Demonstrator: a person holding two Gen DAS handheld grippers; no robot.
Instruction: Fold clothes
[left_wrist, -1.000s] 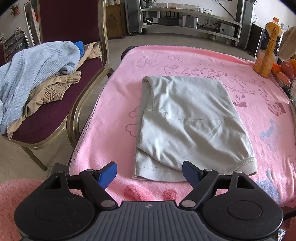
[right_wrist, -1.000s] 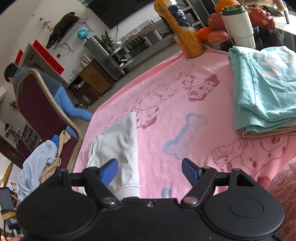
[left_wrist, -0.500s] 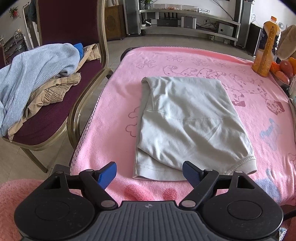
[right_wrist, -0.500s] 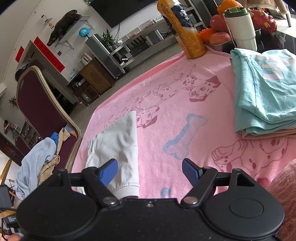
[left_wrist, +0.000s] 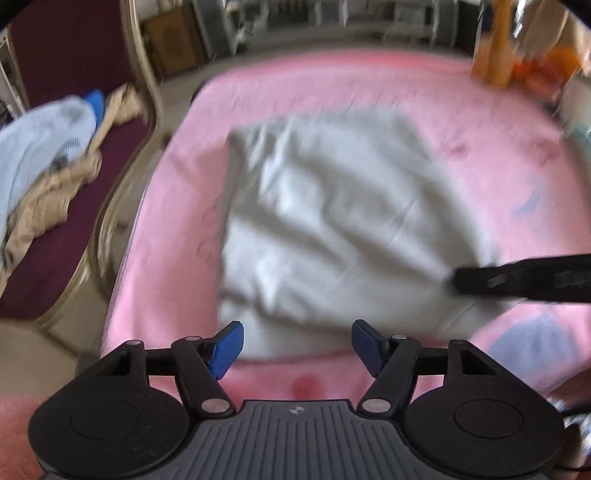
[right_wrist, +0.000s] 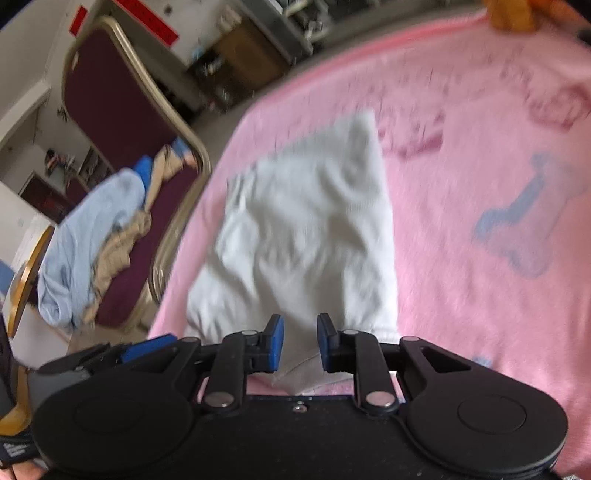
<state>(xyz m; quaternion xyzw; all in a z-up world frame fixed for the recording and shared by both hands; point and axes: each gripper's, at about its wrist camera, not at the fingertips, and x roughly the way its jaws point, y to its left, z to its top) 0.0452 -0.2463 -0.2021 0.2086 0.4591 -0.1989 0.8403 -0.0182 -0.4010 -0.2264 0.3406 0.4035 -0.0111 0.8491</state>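
Observation:
A folded pale grey garment (left_wrist: 332, 221) lies on the pink blanket (left_wrist: 498, 147); both views are blurred. My left gripper (left_wrist: 297, 345) is open, its blue pads just over the garment's near edge. My right gripper (right_wrist: 300, 341) has its jaws nearly closed around the garment's near hem (right_wrist: 306, 373); it shows in the left wrist view (left_wrist: 458, 280) at the garment's right near corner. The garment also shows in the right wrist view (right_wrist: 306, 229).
A maroon chair (left_wrist: 55, 240) at the left holds a light blue sweater (left_wrist: 33, 147) and a beige garment (left_wrist: 55, 192). An orange bottle (left_wrist: 498, 44) and fruit stand at the blanket's far right. A blue bone print (right_wrist: 524, 221) marks the blanket.
Both grippers have moved forward onto the garment's near edge. The right jaws went from wide open to nearly closed over the hem. The garment looks more wrinkled.

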